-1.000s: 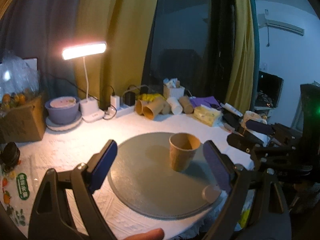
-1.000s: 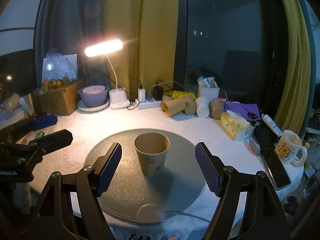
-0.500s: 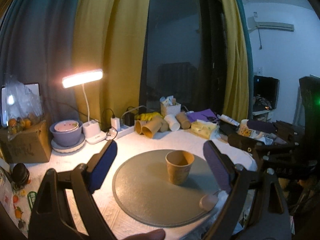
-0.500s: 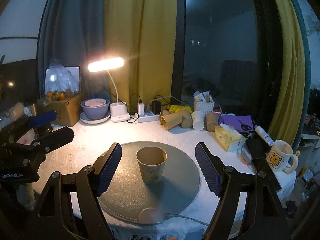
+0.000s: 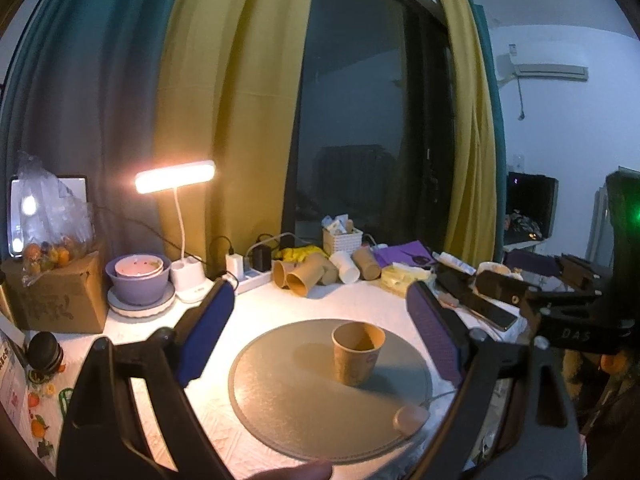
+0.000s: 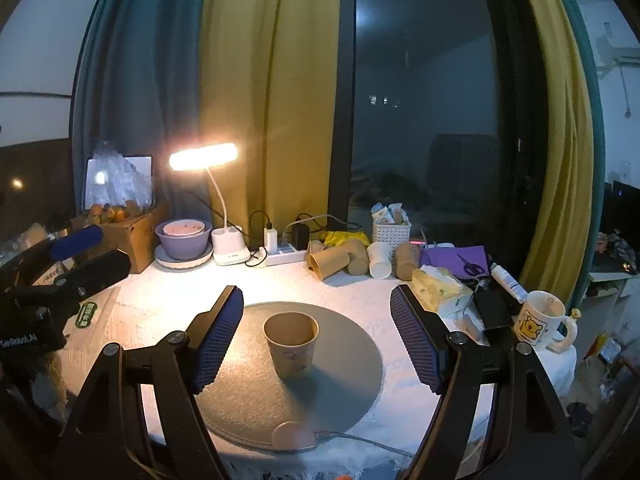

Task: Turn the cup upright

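Left wrist view
Cup: the paper cup [image 5: 357,353] stands upright, mouth up, on the round grey mat [image 5: 288,408], a little right of the mat's middle.
Left gripper: the left gripper [image 5: 320,344] is spread wide, blue pads either side of the cup, nothing between them touching it; it sits nearer than the cup.
Right gripper: the right gripper [image 5: 520,304] shows at the right edge, side on, its dark fingers pointing left; apart from the cup.
Far side: a lit desk lamp [image 5: 175,176] at far left, paper cups on their sides [image 5: 308,276] beside a power strip.

Right wrist view
Cup: upright here too [image 6: 291,344], near the mat's middle [image 6: 344,364], empty inside.
Right gripper: the right gripper [image 6: 316,332] is wide apart, gripping nothing, the cup in the gap but clear of both pads.
Left gripper: the left gripper [image 6: 80,256] pokes in from the left edge, fingers parted, well away from the cup.
Right side: a white mug [image 6: 540,320] stands at the table's right edge.
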`<state>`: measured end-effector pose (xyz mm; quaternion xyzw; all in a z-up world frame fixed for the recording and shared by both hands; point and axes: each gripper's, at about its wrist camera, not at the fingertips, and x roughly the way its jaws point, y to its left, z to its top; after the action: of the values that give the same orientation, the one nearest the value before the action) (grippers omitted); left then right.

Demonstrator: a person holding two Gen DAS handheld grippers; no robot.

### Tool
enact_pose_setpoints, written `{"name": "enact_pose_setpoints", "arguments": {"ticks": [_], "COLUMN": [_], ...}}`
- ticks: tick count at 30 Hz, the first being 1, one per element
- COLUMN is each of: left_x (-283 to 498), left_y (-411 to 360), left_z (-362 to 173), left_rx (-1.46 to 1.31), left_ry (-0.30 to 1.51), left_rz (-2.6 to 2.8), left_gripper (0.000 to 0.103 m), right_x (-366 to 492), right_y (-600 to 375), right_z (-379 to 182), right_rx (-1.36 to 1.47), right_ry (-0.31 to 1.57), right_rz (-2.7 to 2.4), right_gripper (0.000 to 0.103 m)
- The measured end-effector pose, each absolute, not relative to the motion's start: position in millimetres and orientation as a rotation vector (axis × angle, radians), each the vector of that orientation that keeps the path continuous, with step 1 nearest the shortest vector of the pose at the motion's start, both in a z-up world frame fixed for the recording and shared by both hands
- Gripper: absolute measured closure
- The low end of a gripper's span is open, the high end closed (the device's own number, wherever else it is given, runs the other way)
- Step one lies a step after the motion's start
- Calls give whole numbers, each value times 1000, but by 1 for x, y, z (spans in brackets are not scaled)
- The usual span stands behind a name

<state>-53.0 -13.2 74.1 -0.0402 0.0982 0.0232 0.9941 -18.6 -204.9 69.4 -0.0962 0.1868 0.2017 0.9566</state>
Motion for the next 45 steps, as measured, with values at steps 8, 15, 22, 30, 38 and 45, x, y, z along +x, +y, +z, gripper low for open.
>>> {"name": "enact_pose_setpoints", "arguments": {"ticks": [8,15,22,30,38,45], "left_x": [-55,-55,-55,-55,-55,-55], "left_y": [-12,-13,-15,-16,-16,-17], "left_z": [73,72,72,71,72,72], "left_rx": [-85,-89,-89,-87,-88,-87], "left_ry": [196,196,197,198,198,198], "left_rz": [33,36,39,39,39,39], "left_gripper": [14,14,14,14,14,14], "right_x": [-19,-19,-19,-19,-20,-19], "right_y": [-204,-204,-203,-203,-203,-203], "right_z": [68,67,65,64,64,65], "right_rx": [-198,-198,-199,-198,-198,-198], "right_ry": [388,388,392,394,395,395], "right_rz": [414,415,414,415,415,414], "right_gripper": [24,24,24,24,24,24]}}
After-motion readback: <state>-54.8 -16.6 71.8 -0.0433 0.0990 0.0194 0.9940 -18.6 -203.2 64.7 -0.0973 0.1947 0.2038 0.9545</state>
